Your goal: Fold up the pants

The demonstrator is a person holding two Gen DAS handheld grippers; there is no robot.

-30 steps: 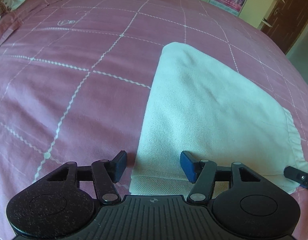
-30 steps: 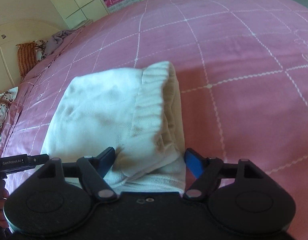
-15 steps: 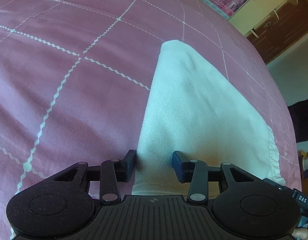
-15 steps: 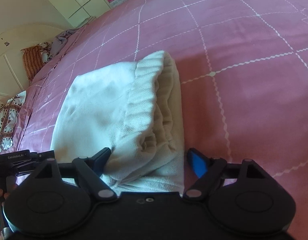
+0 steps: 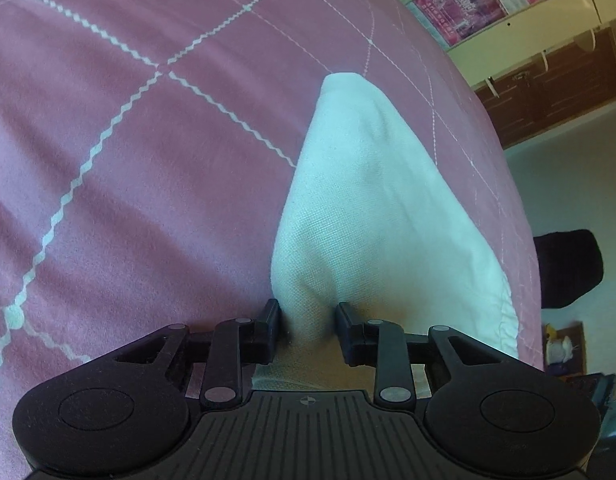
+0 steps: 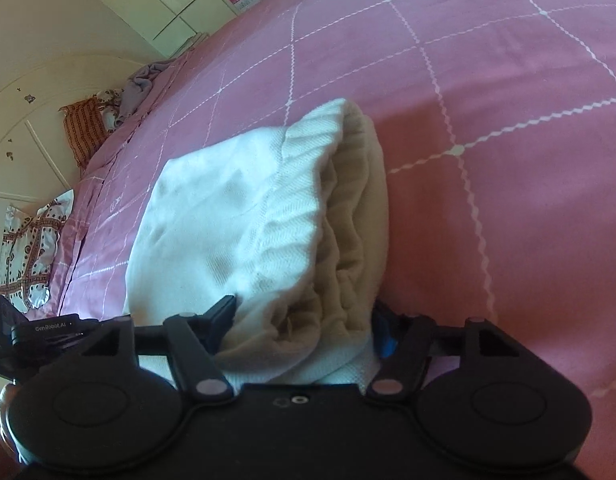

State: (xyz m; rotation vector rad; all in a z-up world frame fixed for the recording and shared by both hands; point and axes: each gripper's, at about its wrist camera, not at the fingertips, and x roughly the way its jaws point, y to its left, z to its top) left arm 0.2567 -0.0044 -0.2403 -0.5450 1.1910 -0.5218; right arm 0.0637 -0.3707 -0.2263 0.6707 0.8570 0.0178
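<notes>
The folded white pants (image 5: pixel 372 208) lie on the pink bedspread (image 5: pixel 128 168) with its white zigzag grid, and each camera sees a different end of them. The left wrist view shows the smooth folded edge running away to a rounded tip; there the left gripper (image 5: pixel 307 320) has just been closing, and its black pads now pinch a raised ridge of the cloth between them. The right wrist view alone shows the ribbed waistband (image 6: pixel 308 184) and the stacked layers beneath it (cream in the shade), bunched between the fingers of the right gripper (image 6: pixel 304 316). Its jaws have just been narrowing and stand wide around that thick bundle, both pads against the cloth, though how firmly they press I cannot tell. This view also catches patterned pillows (image 6: pixel 28 252) at the headboard and the other gripper's body at the left edge.
</notes>
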